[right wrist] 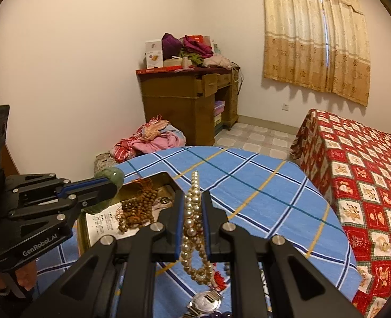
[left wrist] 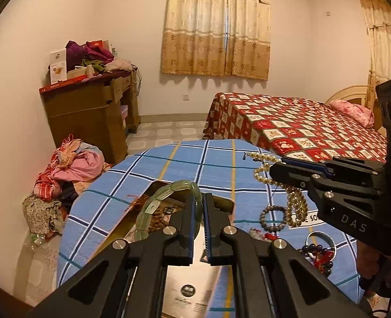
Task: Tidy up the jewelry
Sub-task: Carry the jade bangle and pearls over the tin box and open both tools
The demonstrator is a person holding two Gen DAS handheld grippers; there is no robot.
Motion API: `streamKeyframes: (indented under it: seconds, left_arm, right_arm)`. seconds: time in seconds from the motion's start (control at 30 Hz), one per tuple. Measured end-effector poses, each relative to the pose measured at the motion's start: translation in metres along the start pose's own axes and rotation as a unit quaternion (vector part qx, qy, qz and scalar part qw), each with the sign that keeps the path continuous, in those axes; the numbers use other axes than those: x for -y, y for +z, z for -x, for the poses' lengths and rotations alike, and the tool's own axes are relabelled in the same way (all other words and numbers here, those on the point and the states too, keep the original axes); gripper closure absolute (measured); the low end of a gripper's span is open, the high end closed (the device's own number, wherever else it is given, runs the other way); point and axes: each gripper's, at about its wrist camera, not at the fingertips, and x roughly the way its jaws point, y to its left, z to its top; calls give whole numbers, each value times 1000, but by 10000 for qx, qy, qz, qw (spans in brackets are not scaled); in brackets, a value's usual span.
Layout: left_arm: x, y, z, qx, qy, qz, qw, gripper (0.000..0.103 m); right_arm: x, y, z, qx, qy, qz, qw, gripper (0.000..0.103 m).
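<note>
Table [left wrist: 147,175]: we saw it draped in blue plaid cloth
Gold box [right wrist: 166,179]: it lay open on the cloth, wooden beads [right wrist: 138,208] inside
Left gripper [left wrist: 198,209]: we had its fingers clamped on a green jade bracelet [left wrist: 153,204], raised above the box
Right gripper [right wrist: 192,212]: its fingers gripped a pearl necklace [right wrist: 192,238] hanging in loops over the cloth

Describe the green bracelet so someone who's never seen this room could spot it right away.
Find the round table with the blue plaid cloth. Above the open gold box on it, the left gripper is shut on the green bracelet. It is the only pale green, translucent piece, made of flat blocks, unlike the round pearl necklace held in the right gripper.
</note>
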Motion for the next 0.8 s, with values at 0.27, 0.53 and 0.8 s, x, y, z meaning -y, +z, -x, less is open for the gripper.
streamKeyframes:
  seconds: [0.27,0.53,0.8]
  left_arm:
    - [-14,-4,-8,-87,195,21,9998,98]
    - [-28,-6,-19,-200,381,24,9991,98]
    - [-39,-11,-27,-307,453,87,9985,98]
  right_arm:
    - [-17,5,-13,-63,157,124,9998,88]
    - [-32,9,-28,-104,319,220,9992,88]
    - [-41,8,-40,-171,415,265,9986,88]
